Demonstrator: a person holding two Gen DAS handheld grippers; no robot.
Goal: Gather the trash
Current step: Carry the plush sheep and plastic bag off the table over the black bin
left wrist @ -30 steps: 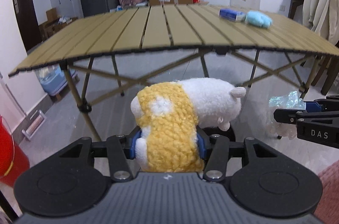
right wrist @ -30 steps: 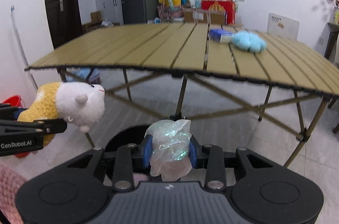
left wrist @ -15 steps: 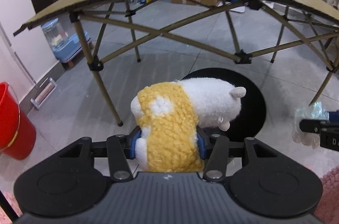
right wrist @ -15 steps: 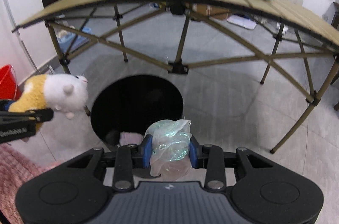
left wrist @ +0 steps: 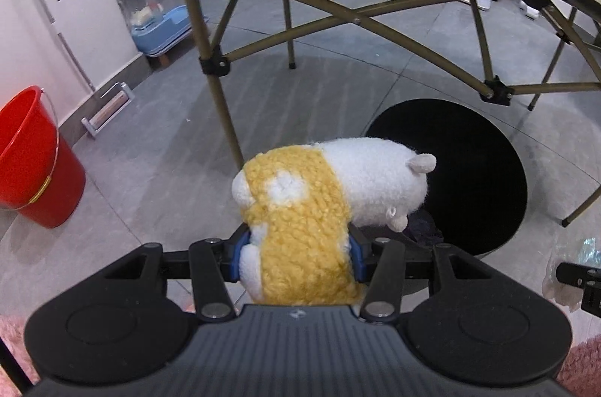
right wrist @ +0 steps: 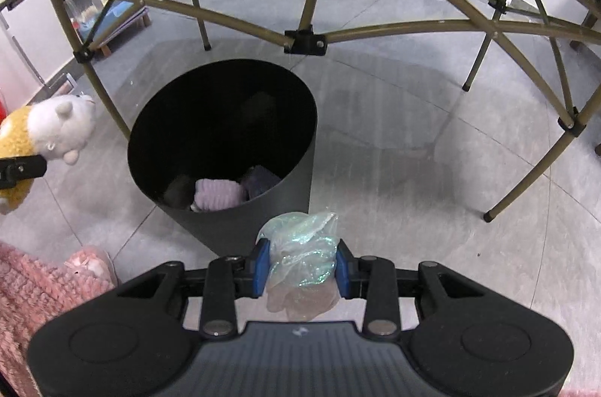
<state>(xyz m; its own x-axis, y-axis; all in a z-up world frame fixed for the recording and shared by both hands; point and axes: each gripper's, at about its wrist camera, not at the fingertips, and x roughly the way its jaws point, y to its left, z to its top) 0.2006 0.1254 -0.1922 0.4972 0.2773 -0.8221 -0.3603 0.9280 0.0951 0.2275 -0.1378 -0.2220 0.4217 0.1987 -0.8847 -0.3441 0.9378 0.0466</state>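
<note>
The plush (left wrist: 323, 205) is sitting gripped in the left gripper's (left wrist: 296, 256) fingers, at nine o'clock of the bin (right wrist: 233, 224); the right gripper (right wrist: 300, 269) is gripping a wrapper (right wrist: 300, 258) at the bin's six o'clock.

Even, bright indoor light fills both views, with no hard glare. The desk (right wrist: 308, 32) bows into an arc from fisheye distortion, and the corners go dark. Its soft shadow lies on the grey floor (right wrist: 394, 149) beneath it. The bin (right wrist: 221, 141) beside its leg is black inside, detail nearly lost. Focus is sharp.
</note>
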